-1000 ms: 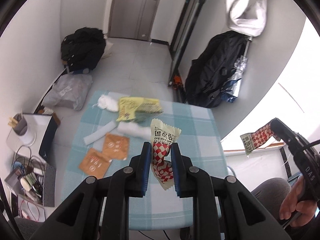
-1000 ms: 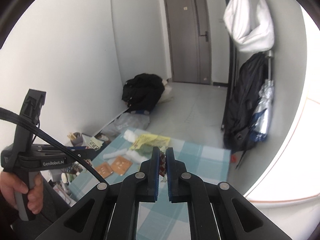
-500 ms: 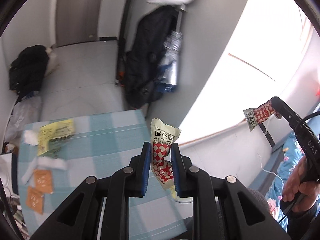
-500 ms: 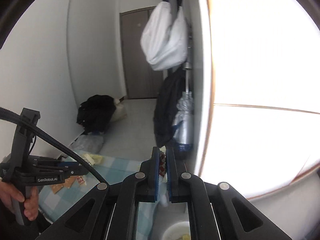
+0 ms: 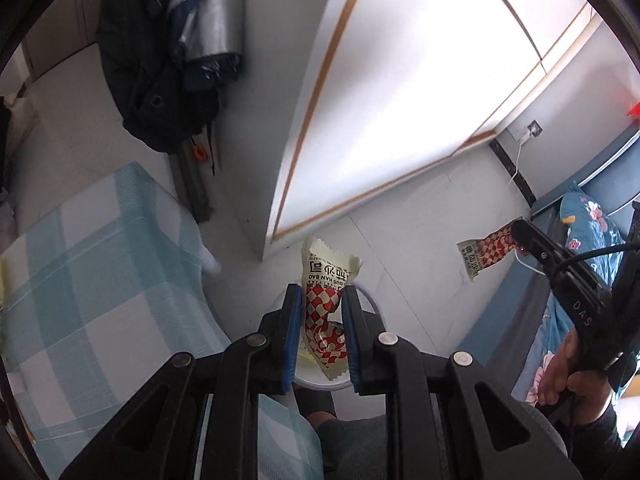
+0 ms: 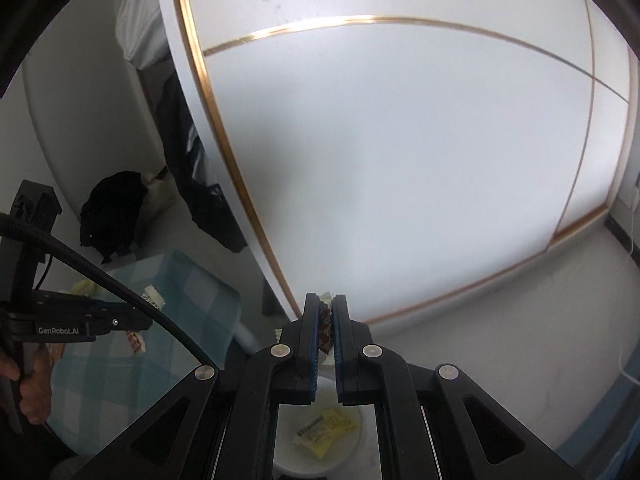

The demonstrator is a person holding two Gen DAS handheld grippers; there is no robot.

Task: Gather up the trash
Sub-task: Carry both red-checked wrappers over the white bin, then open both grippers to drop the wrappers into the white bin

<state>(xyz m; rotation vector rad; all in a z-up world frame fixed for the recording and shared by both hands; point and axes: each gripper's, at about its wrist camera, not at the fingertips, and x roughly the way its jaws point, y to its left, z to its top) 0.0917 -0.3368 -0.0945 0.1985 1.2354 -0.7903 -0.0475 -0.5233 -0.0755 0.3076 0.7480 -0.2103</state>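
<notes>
Over the white bin (image 6: 320, 446) now, off the table (image 5: 100, 280), both jaws pinch checkered wrappers (image 5: 324, 312).

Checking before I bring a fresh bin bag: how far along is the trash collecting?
Done: one yellow wrapper already lies in the white bin. In hand: the left gripper and right gripper each pinch a red-checkered wrapper, carried beside the checkered table toward the bin. Left: dropping both; some litter shows at the table's far edge.

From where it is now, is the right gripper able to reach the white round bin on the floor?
Probably yes: the right gripper, shut on a red-checkered wrapper, hangs above the white round bin with nothing between.
</notes>
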